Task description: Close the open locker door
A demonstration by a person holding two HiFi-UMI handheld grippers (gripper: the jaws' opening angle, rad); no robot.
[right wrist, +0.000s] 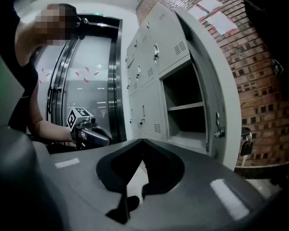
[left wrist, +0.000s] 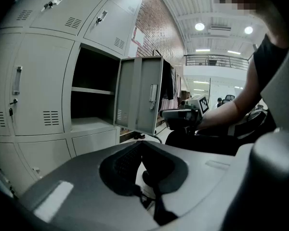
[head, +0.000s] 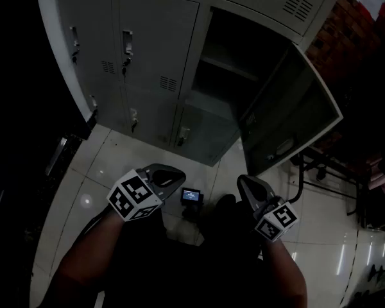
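Observation:
A bank of grey lockers stands ahead. One upper compartment is open, and its door swings out to the right. My left gripper and my right gripper hang low over the floor, short of the lockers and touching nothing. Each has its jaws together with nothing between them. In the left gripper view my left gripper faces the open door and the shelf inside. From my right gripper the door shows nearly edge-on, latch side toward me.
A small dark device with a lit screen sits on the pale tiled floor between the grippers. Dark metal frames stand to the right under the door. A brick wall is beyond it. Glass doors are behind me.

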